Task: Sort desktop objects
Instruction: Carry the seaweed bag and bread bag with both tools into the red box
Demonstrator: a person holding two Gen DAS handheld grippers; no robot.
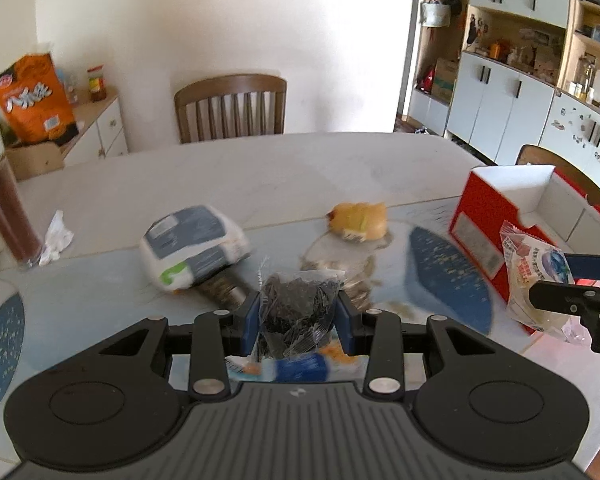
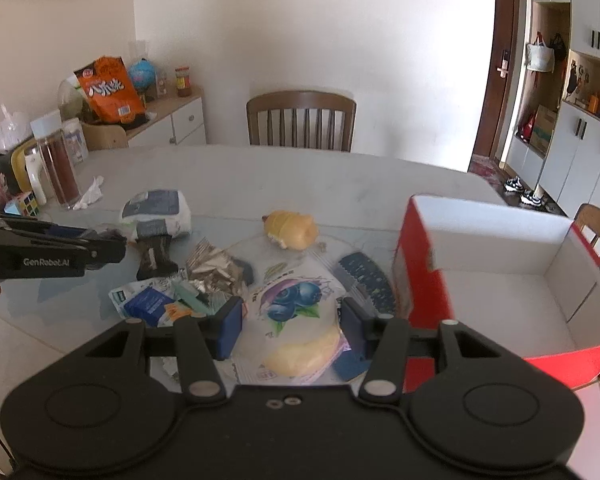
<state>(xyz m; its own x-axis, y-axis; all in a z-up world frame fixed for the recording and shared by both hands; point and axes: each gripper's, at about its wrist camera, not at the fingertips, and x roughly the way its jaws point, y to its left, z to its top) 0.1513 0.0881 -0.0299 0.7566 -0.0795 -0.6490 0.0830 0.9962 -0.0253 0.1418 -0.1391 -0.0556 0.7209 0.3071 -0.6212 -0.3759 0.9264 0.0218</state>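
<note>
Both hands are loaded: the left gripper (image 1: 298, 314) has its jaws clamped on a dark snack packet (image 1: 296, 308), the right gripper (image 2: 292, 326) on the blueberry bread bag (image 2: 296, 320). The red box (image 2: 500, 280) at three o'clock looks empty; several packets are still scattered on the surface (image 2: 260, 176).

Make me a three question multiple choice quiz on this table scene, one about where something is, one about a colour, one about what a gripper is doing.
1. Where is the yellow bun?
A. inside the box
B. on the table, left of the box
C. on the chair

2. What colour is the box outside?
A. red
B. green
C. black

3. What is the left gripper doing?
A. standing open and empty
B. gripping the bottle
C. clamping a clear packet of dark bits

Answers: 1 B, it lies on the tabletop; 2 A, its outer walls are red; 3 C, the packet sits between the closed pads.
</note>
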